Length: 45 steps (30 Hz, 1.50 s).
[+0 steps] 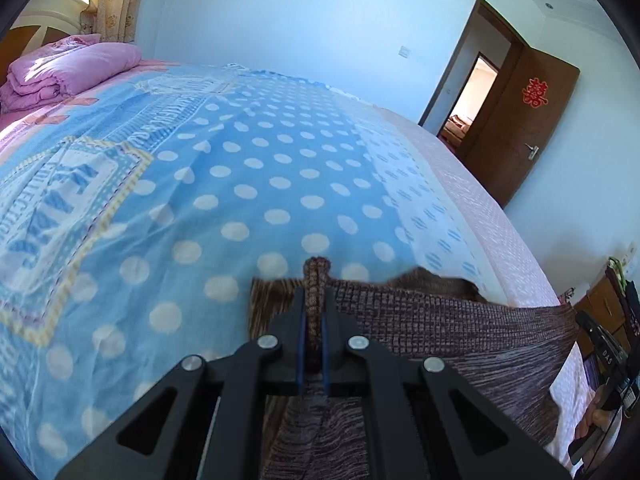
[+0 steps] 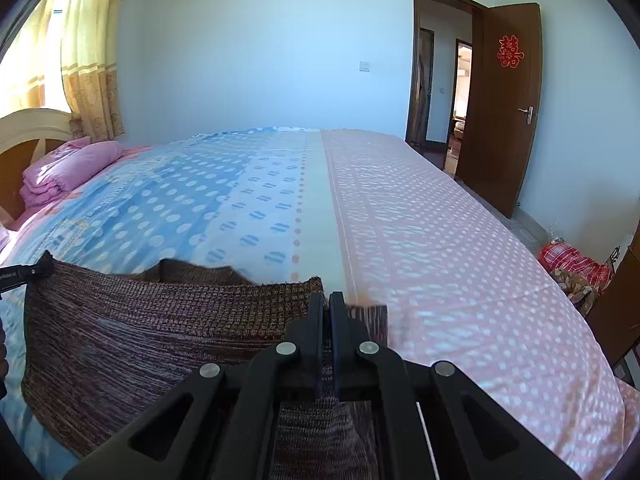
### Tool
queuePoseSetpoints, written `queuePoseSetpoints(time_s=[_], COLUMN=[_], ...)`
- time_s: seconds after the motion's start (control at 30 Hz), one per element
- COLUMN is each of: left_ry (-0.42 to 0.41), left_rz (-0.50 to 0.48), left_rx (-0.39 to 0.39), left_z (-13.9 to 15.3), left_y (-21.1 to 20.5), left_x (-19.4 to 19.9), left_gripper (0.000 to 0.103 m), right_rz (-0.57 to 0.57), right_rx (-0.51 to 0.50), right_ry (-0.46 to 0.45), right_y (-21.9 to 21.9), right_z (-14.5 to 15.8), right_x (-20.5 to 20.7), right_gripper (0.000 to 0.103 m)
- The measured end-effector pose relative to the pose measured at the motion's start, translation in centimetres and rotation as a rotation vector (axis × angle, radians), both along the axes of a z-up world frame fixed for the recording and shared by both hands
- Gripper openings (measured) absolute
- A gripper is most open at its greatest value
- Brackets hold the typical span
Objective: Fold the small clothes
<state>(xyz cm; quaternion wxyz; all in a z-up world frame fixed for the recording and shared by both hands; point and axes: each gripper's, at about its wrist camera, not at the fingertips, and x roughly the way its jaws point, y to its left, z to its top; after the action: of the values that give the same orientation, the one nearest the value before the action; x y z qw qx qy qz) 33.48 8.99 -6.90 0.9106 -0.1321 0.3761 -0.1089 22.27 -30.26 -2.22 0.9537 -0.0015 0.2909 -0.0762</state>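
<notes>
A wide bed [image 2: 440, 240] fills both views, spread with a smooth cotton sheet: a blue half printed with pale round dots and a salmon-pink half sprinkled with small white flecks, the two joined along a cream strip. Behind it a plain pale wall meets a dark brown wooden door [image 2: 508, 108], standing open, flat-panelled, with a metal lever handle and a red paper cut-out stuck on it. Yellow patterned curtains [image 2: 90, 52] hang in soft folds beside the curved cream headboard [image 2: 32, 124]. A puffy pink quilt [image 1: 68, 70], folded into a thick rounded bundle, lies at the head of the bed. The task's thing, a brown-and-purple knit garment [image 2: 132, 328], is held stretched between the two grippers above the near edge of the bed; its top band is a coarse waffle-like rib, the lower cloth a finer streaked weave that hangs down. The left gripper [image 1: 315, 300], black with blue pads and round silver bolts, has its fingers pressed together, pinching a bunched ridge of the garment's ribbed edge. The right gripper [image 2: 326, 312] has its fingers likewise closed tight on the opposite end of the same edge. At the right margin of the left wrist view, a hand [image 1: 596, 412] wraps a black handle.
</notes>
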Motion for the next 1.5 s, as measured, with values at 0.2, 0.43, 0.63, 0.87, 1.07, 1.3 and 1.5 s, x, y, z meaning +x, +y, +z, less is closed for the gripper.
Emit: queuePoseSetpoints(time_s=[0.2,0.43,0.63,0.87,1.07,1.3,1.5], left_ry=[0.040,0.114,0.118,0.029,0.045,0.080,0.082], left_rz=[0.052,0.117,0.101,0.003,-0.065,-0.077,-0.100], left_rx=[0.050,0.127,0.136,0.187,0.176,0.186,0.182], left_z=[-3.1,-6.6,-6.2,-3.4,-4.3,-6.4,-6.4], left_y=[-1.5,-1.6,-1.4,-1.5,-3.3,-4.5,-4.1], left_x=[4.2,5.4,5.0,-2.1,-8.1,-10.7,-11.0], left_gripper=[0.006,0.008,0.013,0.055,0.062,0.063,0.065], right_rz=[-0.045,-0.073,-0.203,-0.135,-0.084,-0.079,-0.108], right_rx=[-0.026,-0.020,0.147,0.211,0.230,0.176,0.200], right_ry=[0.030,0.210,0.078,0.094,0.166,0.221,0.246], right_y=[-1.1,-2.3,-6.2,-6.2,-4.1,-1.5,-1.4], right_z=[-3.6,-8.7,-6.2,-4.3,-7.2,-9.6,-9.7], right_x=[5.5,8.9,4.7,-6.0,-10.9,-11.7,-14.0], right_gripper=[0.003,0.004,0.004,0.004,0.041,0.014,0.009])
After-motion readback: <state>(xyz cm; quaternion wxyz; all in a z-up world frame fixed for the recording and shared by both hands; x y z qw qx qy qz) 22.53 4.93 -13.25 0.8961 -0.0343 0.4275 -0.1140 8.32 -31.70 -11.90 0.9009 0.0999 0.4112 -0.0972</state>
